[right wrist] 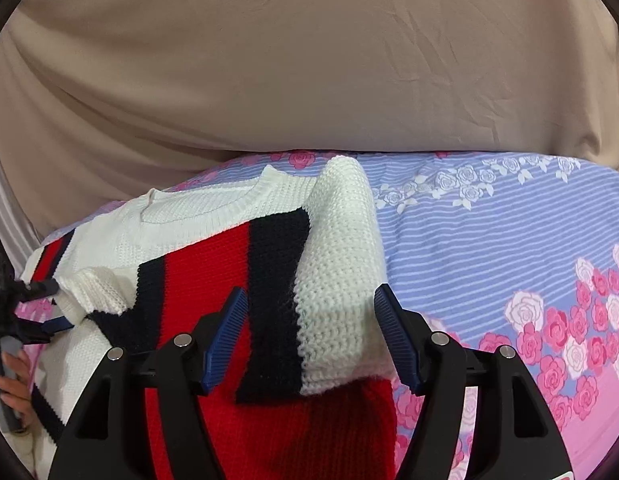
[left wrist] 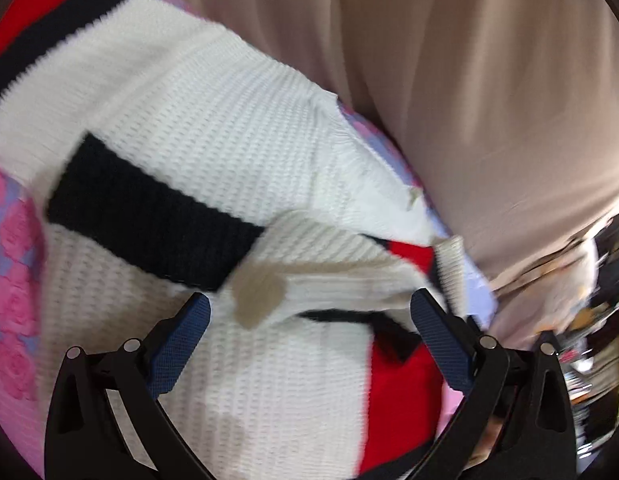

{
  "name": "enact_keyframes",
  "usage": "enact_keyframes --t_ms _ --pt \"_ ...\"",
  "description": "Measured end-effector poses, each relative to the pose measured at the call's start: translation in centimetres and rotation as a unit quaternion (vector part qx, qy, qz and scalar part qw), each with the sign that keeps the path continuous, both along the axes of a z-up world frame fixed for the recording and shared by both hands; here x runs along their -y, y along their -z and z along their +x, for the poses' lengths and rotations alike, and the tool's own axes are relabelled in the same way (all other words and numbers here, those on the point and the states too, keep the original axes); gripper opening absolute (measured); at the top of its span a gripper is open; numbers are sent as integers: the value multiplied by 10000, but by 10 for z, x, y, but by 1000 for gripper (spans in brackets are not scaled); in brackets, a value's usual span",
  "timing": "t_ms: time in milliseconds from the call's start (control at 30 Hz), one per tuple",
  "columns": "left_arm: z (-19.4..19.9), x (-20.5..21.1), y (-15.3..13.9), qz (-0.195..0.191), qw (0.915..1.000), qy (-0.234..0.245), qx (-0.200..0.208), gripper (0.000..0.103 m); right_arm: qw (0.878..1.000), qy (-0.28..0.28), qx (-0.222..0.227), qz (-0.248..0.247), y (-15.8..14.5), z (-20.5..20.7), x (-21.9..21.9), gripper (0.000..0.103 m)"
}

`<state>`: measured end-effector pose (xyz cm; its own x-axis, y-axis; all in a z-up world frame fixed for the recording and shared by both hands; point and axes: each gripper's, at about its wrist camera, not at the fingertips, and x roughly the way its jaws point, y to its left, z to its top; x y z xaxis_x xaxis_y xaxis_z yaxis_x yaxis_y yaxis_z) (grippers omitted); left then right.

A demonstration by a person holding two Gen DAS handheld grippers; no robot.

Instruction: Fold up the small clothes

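Looking along the left gripper (left wrist: 309,320), its blue-padded fingers (left wrist: 177,344) stand wide apart, with nothing pressed between the pads. Below and ahead of them lies the knit sweater (left wrist: 213,128), white with navy and red bands, spread over a floral bedsheet (left wrist: 13,288) of pink roses on lilac. A folded sleeve end with a red and navy patch lies just ahead of the fingertips, and a tan spot shows on the white knit between the two fingers. A beige cloth (left wrist: 469,80) fills the upper right of this view. The picture is blurred, so whether the pads touch the knit cannot be told.

From the right wrist, the right gripper (right wrist: 311,336) also has its fingers (right wrist: 225,336) spread wide. A sleeve of the sweater (right wrist: 213,280), striped white, navy and red, lies between them, folded across the red body panel, but the pads stand clear of it on both sides. The white ribbed neckline sits farther back, toward the left. The sweater rests on the bed, on the bedsheet (right wrist: 509,240), whose striped lilac and rose print stretches off to the right. A beige cloth (right wrist: 309,60) rises behind the bed. At the far left edge the other gripper (right wrist: 49,304) reaches to the sweater's side, held by a hand (right wrist: 13,392), its fingers parted.
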<state>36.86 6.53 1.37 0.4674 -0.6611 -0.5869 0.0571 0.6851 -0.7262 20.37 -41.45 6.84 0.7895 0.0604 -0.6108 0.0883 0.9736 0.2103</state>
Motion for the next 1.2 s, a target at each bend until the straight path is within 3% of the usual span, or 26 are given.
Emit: enact_keyframes --t_ms 67,133,167,200,233,300,367,400,500,533,600,667,800,833,867,900,967,1000,1033,1100,1133,1167,1200 --pt "11 7 4 -241 9992 63 -309 97 10000 81 -27 39 2 7 5 65" --pt "21 13 0 -23 9996 -37 -262 75 9998 167 -62 115 4 15 12 65" --pt "25 16 -6 202 9997 -37 -151 37 9995 223 -112 185 5 22 18 65" --pt "30 18 -12 403 9992 7 -29 7 9992 301 -150 233 6 27 22 65" --pt "33 17 -19 509 9987 13 87 1 9986 381 -200 292 8 35 27 65" --pt "35 11 -39 782 9957 -181 465 2 9975 398 -408 412 14 51 33 64" --pt "31 5 -63 1213 9874 -386 938 2 9963 313 -659 460 22 67 33 40" --pt "27 1 -72 1355 9840 -446 1071 2 9960 253 -734 451 24 72 30 21" --pt "12 -8 -80 1390 9836 -402 1073 8 9980 209 -541 249 19 66 24 20" --pt "5 -7 -77 1471 9822 -407 1094 16 9983 202 -505 189 19 64 23 20" --pt "-4 -9 -64 1710 9796 -414 967 77 9982 207 -539 169 23 59 24 22" --pt "-5 -11 -47 1819 9777 -612 853 89 9977 219 -607 224 29 58 26 28" --pt "21 0 -6 1774 9829 -457 192 89 9974 329 -573 283 27 58 26 42" --pt "25 5 -4 1885 9803 -517 290 88 9975 334 -561 260 25 60 24 44" --pt "24 9 -9 2088 9755 -521 459 75 9978 330 -551 182 22 63 21 44" --pt "27 16 -11 2156 9742 -336 576 38 9980 312 -549 96 20 67 19 44" --pt "32 29 -21 2372 9686 -158 724 5 9984 182 -539 -51 14 75 12 14" --pt "33 32 -30 2397 9665 -145 908 5 9993 154 -339 -45 6 73 11 13" --pt "31 34 -40 2445 9627 -190 1141 5 9997 74 149 186 -7 61 13 13" --pt "22 31 -73 2475 9515 -404 1781 4 9916 28 937 891 -22 39 28 12" --pt "18 29 -82 2395 9499 -485 1947 4 9893 252 1012 1017 -19 38 36 12" --pt "18 24 -91 2354 9473 -629 2080 4 9917 538 734 904 -8 47 44 12" --pt "22 23 -90 2437 9450 -682 2071 4 9942 774 164 724 13 65 51 12"
